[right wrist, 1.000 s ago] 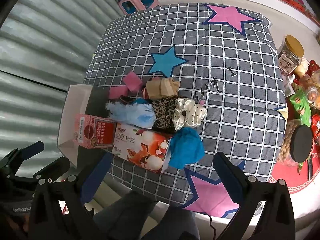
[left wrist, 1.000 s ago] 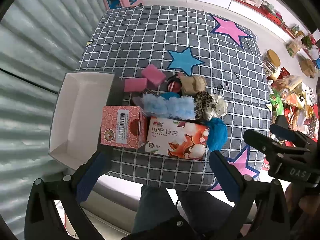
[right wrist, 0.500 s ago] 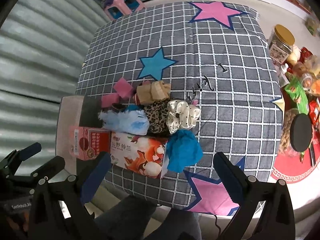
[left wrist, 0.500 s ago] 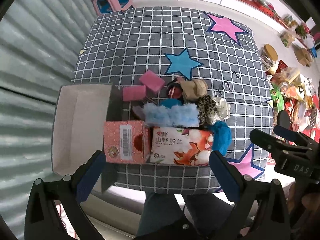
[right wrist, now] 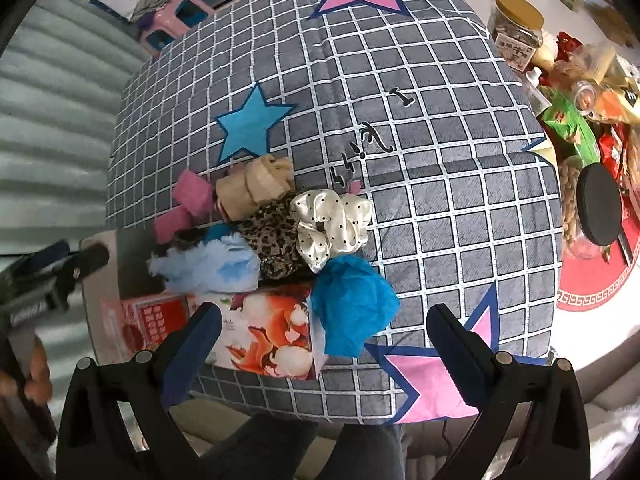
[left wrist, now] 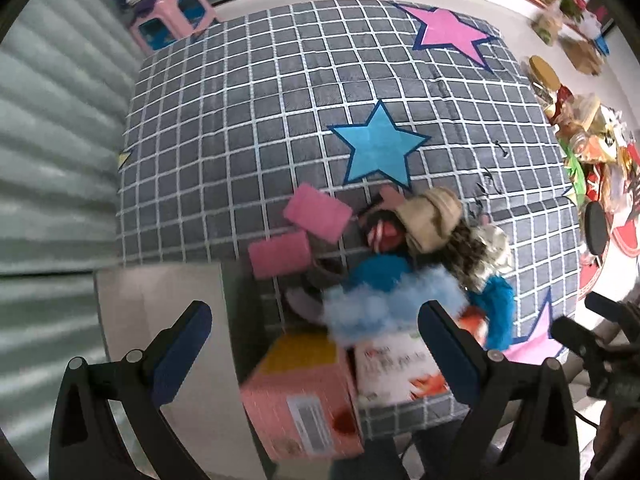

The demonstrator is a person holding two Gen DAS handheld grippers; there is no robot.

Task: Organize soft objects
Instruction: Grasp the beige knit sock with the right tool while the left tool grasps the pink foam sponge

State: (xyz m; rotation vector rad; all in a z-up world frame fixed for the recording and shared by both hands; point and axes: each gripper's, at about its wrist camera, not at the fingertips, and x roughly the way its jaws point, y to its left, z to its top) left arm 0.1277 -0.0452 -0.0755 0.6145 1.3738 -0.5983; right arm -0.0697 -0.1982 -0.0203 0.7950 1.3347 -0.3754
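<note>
A heap of soft things lies near the front of the grey checked mat [right wrist: 440, 168]: two pink sponges [left wrist: 318, 211], a beige scrunchie [right wrist: 256, 186], a leopard one [right wrist: 276, 236], a white dotted one [right wrist: 332, 224], a pale blue fluffy one [right wrist: 212, 264] and a blue one [right wrist: 352, 304]. My left gripper [left wrist: 312, 336] hovers open above a pink tissue box [left wrist: 304, 396] and a white open box [left wrist: 160, 344]. My right gripper [right wrist: 324, 344] is open above a floral tissue pack [right wrist: 268, 332] and the blue one. Neither holds anything.
Jars and snack packets [right wrist: 576, 92] crowd the floor to the right. A pink stool [left wrist: 176, 12] stands beyond the mat's far edge. A grey corrugated wall [left wrist: 52, 140] runs along the left. The person's legs [right wrist: 288, 448] are at the mat's front edge.
Both grippers have dropped closer to the mat and the heap. The left one has tilted forward over the pink tissue box; its view is blurred by motion.
</note>
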